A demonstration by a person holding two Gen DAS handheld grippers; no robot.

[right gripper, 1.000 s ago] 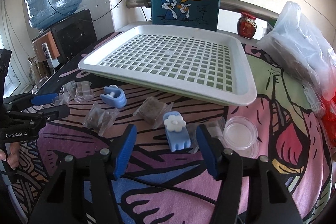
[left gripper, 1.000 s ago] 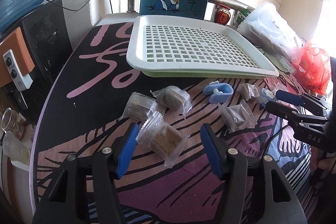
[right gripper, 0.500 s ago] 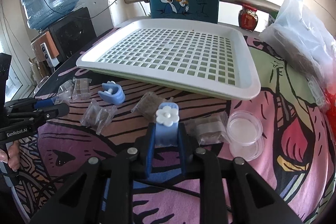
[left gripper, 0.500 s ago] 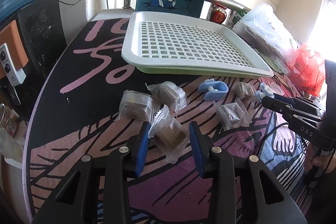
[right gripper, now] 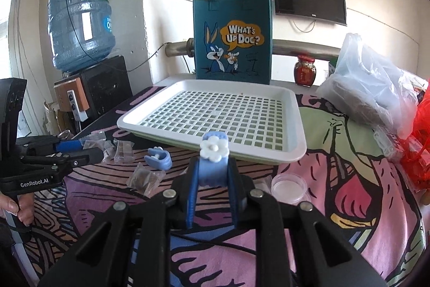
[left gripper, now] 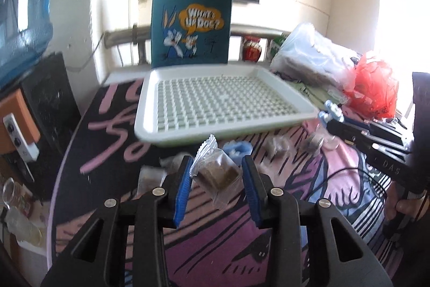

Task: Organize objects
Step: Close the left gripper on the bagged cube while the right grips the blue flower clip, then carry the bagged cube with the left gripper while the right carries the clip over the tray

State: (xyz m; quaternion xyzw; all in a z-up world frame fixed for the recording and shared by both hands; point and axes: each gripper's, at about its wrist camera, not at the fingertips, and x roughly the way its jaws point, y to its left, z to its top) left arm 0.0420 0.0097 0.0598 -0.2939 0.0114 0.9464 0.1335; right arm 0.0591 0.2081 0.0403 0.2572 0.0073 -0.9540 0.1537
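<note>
Left gripper (left gripper: 217,174) pinching a clear packet (left gripper: 217,175) of brown stuff between its blue pads, lifted just short of the white tray's (left gripper: 150,135) near rim. Right gripper (right gripper: 212,174) clamped on blue flower clip (right gripper: 213,162), flower end poking forward toward the same rim.

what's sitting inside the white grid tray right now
Nothing sizeable: the white perforated plastic tray shows bare grid, apart from a tiny speck near its far rim. A green layer peeks from beneath; the table under it is hidden.
</note>
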